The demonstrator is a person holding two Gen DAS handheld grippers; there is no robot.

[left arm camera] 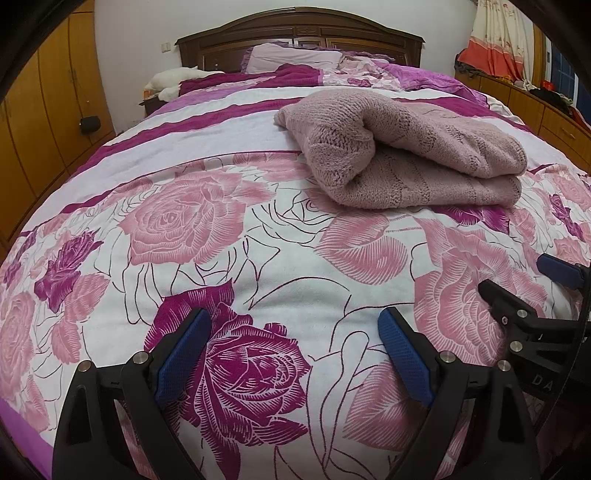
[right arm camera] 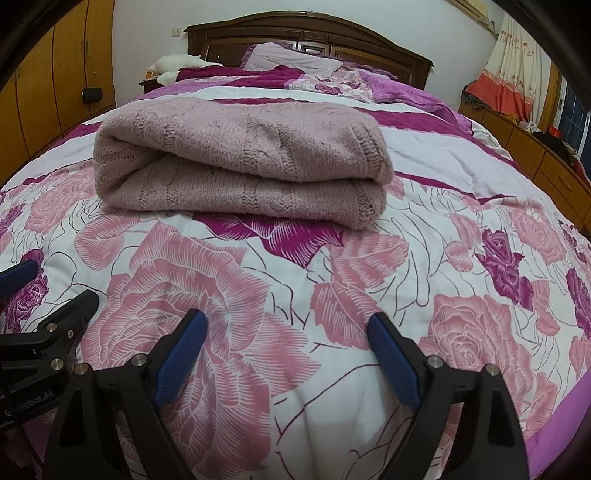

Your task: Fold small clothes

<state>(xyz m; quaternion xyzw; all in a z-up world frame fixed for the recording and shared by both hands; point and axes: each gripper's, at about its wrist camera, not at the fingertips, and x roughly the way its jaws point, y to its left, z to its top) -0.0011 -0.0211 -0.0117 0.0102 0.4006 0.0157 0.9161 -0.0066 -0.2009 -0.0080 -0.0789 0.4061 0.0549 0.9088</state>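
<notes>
Pink knitted sweater (right arm camera: 240, 158) lies folded in a thick bundle on the rose-print bedspread (right arm camera: 295, 288), ahead of both grippers and touching neither. From the right gripper (right arm camera: 286, 354) it sits straight ahead and slightly left; from the left gripper (left arm camera: 293, 354) it lies ahead and to the right. Both grippers hover low over the bedspread, side by side, fingers spread wide apart and holding nothing. Beyond the sweater, pillows (left arm camera: 295, 59) rest against a dark wooden headboard (left arm camera: 299, 31).

right gripper (left arm camera: 532, 284) cut off at 3 o'clock; left gripper (right arm camera: 37, 288) cut off at 9 o'clock; sweater's (right arm camera: 240, 158) far side hidden.
</notes>
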